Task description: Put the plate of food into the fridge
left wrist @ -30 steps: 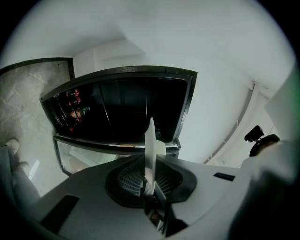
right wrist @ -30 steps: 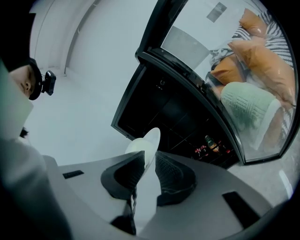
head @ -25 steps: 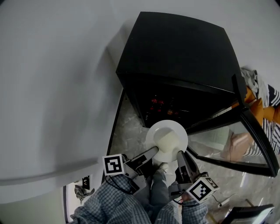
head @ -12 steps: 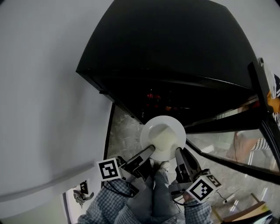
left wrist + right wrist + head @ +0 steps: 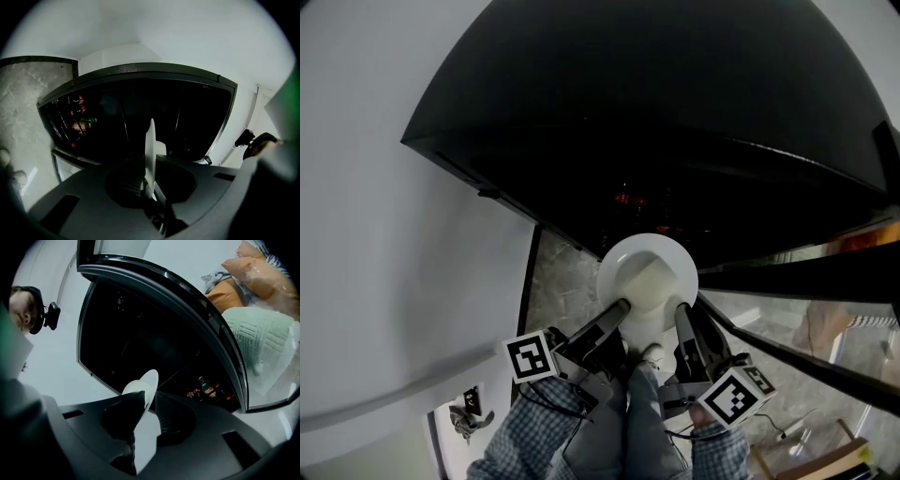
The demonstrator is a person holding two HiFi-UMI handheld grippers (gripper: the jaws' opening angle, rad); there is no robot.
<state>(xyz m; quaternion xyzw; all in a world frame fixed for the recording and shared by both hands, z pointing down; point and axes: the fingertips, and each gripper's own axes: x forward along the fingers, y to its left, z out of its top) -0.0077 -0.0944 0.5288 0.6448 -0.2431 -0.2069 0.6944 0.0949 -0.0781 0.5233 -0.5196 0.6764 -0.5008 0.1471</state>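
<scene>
no words or numbers are legible; cubes on left gripper [image 5: 617, 309] and right gripper [image 5: 682, 315] show only square marker patterns.

Head view looks down; both gripper views (close) face fridge [image 5: 140, 103].

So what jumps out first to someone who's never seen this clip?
The white plate with pale food sits at the centre of the head view, clamped at its near rim by the left gripper and the right gripper. Above it looms the black fridge, with its glass door swung open to the right. Small red items show on a dark shelf inside.
</scene>
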